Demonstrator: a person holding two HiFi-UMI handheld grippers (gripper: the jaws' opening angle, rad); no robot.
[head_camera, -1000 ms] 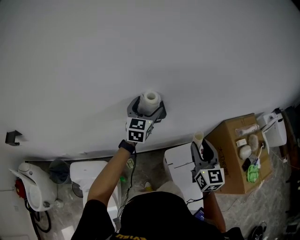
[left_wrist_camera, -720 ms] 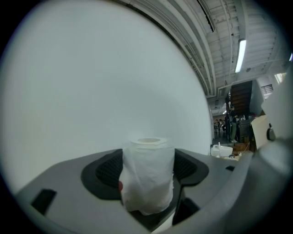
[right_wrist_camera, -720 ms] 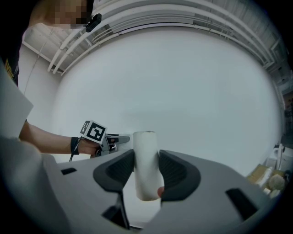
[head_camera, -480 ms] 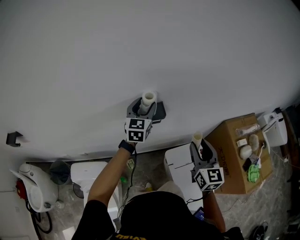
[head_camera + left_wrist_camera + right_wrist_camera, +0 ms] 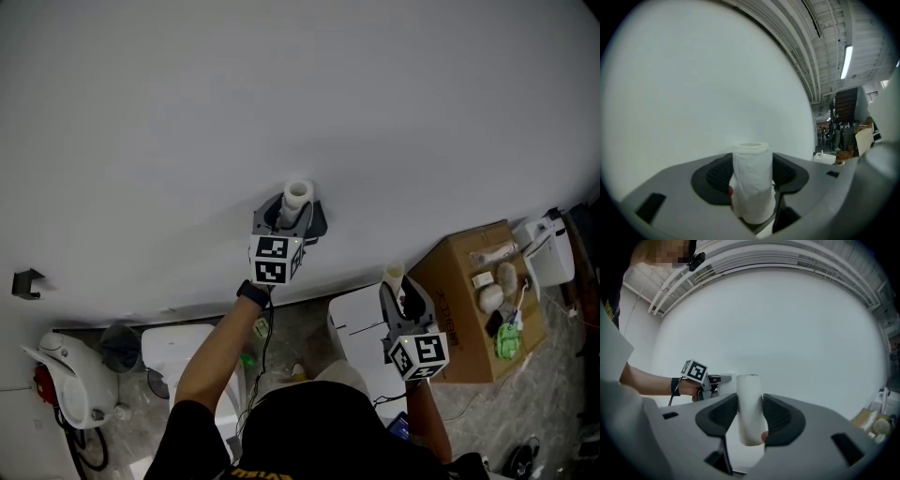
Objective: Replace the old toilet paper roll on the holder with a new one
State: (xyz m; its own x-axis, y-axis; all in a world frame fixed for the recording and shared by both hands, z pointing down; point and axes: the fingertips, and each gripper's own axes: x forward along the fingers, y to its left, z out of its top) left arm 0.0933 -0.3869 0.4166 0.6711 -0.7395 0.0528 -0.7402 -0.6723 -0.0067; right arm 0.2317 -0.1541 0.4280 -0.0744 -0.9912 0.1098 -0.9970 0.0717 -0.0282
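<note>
Two grips held: the left gripper (image 5: 295,208), jaws just closing, pinches the crumpled white paper roll (image 5: 751,180) at frame centre; the right gripper (image 5: 398,295) clamps a smooth white roll (image 5: 749,411) lower right. Next, probably: slide the crumpled roll off.

Left gripper (image 5: 294,210): raised against the white wall (image 5: 281,94); its jaws have just been closing on the toilet paper roll (image 5: 298,193), which stands on end between them.
Right gripper (image 5: 400,292): lower and to the right, clamped on a thin roll (image 5: 394,274) that pokes up past its jaws.
Cardboard box (image 5: 464,352): just right of the right gripper, small items lying on its top.
Black bracket (image 5: 26,281): on the wall at far left, well apart from both grippers.
White boxy unit (image 5: 356,328): below the right gripper.
</note>
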